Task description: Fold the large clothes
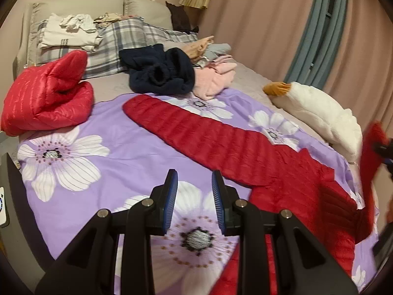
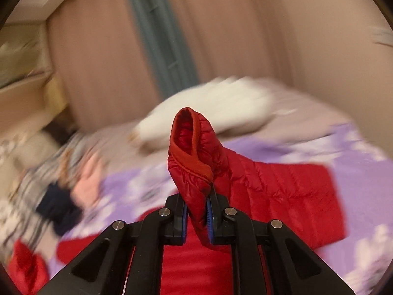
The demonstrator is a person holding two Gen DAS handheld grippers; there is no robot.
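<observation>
The left gripper [image 1: 194, 186] hangs over the bed with its blue-padded fingers [image 1: 172, 196] spread apart and nothing between them, only the purple floral sheet [image 1: 81, 172] showing in the gap. Just ahead of it and to its right lies the red down jacket [image 1: 282, 172], spread on that sheet, one quilted sleeve [image 1: 196, 127] stretching away from the fingertips toward the far side of the bed. The right gripper [image 2: 197, 211] is clamped on the jacket's other sleeve [image 2: 196, 172], the shiny red fabric pinched between its pads, and the sleeve's cuff [image 2: 186, 137] stands up past the fingertips, open end showing, lifted clear of the bedding. Below and to the right of that gripper the jacket's body lies flat on the sheet. The background in the right wrist view is heavily blurred. Far ahead of the left gripper sits a heap of clothes: a navy fleece garment [image 1: 159, 71] and, touching it on the right, a pink garment [image 1: 216, 78]. Off to the left gripper's left rests a second red puffer jacket [image 1: 46, 95], folded into a bundle. To its right, near the bed's edge, lies a white plush toy [image 1: 319, 113] with an orange end. Beyond the pile, plaid pillows [image 1: 122, 41] carry a stack of folded pale clothes [image 1: 68, 34], and pink curtains [image 1: 258, 24] hang behind.
</observation>
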